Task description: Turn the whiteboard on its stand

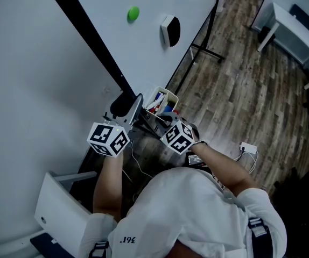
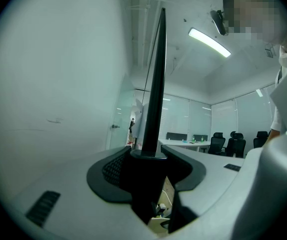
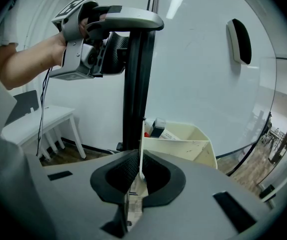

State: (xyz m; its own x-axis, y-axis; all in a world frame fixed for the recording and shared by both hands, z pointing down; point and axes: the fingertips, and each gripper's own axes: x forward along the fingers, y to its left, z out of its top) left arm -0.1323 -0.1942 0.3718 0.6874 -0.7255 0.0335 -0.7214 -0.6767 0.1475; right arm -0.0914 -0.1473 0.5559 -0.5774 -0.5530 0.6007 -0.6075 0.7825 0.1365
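Grip looks sound: my left hand-held gripper clamps the black frame of the whiteboard; my right hand-held gripper pinches the pen tray wall. I'd swing both together, slowly.

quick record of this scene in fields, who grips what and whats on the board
left gripper: shut on the black frame of the whiteboard
right gripper: fingers closed on the thin wall of the cream tray
on the board: green magnet, eraser
tray contents: pens and small items
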